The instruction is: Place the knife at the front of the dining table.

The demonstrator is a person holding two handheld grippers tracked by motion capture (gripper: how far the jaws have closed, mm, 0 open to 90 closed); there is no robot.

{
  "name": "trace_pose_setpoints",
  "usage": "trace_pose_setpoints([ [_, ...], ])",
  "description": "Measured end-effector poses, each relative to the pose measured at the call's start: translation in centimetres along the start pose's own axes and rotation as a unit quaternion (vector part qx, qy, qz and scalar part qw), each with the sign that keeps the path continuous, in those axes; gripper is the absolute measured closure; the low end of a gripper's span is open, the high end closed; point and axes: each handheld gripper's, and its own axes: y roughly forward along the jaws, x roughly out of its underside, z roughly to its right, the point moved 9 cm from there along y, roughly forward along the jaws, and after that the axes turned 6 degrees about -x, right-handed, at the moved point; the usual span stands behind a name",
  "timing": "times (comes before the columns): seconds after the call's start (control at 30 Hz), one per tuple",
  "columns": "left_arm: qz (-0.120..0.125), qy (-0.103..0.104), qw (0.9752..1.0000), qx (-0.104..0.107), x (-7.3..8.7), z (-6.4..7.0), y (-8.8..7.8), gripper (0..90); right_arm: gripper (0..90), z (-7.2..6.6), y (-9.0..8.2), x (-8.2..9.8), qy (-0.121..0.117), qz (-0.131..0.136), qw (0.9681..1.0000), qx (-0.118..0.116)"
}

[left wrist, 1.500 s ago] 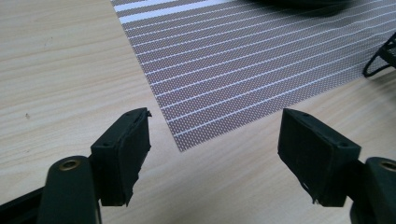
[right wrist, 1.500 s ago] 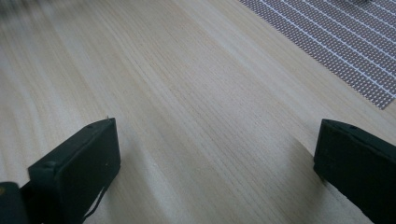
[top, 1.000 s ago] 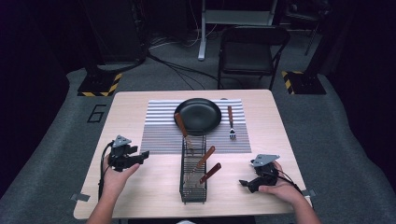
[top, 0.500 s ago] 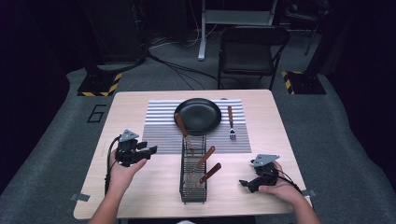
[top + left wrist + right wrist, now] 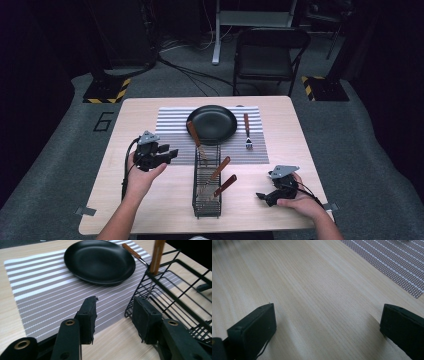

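**Both my grippers empty, the rack between them**

From the high view, my left gripper (image 5: pixel 167 155) is held off the table (image 5: pixel 150 195), its jaws pointing toward the black wire rack (image 5: pixel 206 186) that stands between my two hands. Three wooden-handled utensils (image 5: pixel 220 169) lean out of that rack. Beyond it, ahead of both my tools, the black pan (image 5: pixel 212 124) sits on the striped placemat (image 5: pixel 172 130), and a fork (image 5: pixel 247 131) with a wooden handle lies on the mat just beside the pan, on my right gripper's side. My right gripper (image 5: pixel 263 196) rests low at the near edge of the table, pointing toward the rack.

In the left gripper view, my jaws stand partly apart with nothing between them. The mat (image 5: pixel 40 287) lies straight under and ahead of them, the pan (image 5: pixel 99 260) farther ahead, and the rack's corner (image 5: pixel 160 282) just to the right of my right-hand jaw, one wooden handle (image 5: pixel 157 255) rising from it.

In the right gripper view, my jaws are spread wide and hold nothing, low over bare wood (image 5: pixel 317 302). A corner of the mat (image 5: pixel 392 262) shows ahead to the right.
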Motion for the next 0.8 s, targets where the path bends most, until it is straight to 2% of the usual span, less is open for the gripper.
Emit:
trace_pose_setpoints([
  [0.1, 0.001, 0.009, 0.9999, 0.006, -0.4, 0.4, 0.2, 57.6, 0.0, 0.0, 0.0, 0.0, 0.000, 0.000, 1.0000, 0.000],
  [0.37, 0.004, 0.017, 0.9994, 0.030, -1.9, 2.2, 1.1, 61.4, 0.0, 0.0, 0.0, 0.0, 0.000, 0.000, 1.0000, 0.000],
  [0.8, 0.006, 0.023, 0.9983, 0.053, -3.0, 3.9, 2.5, 65.5, 0.0, 0.0, 0.0, 0.0, 0.000, 0.000, 1.0000, 0.000],
])
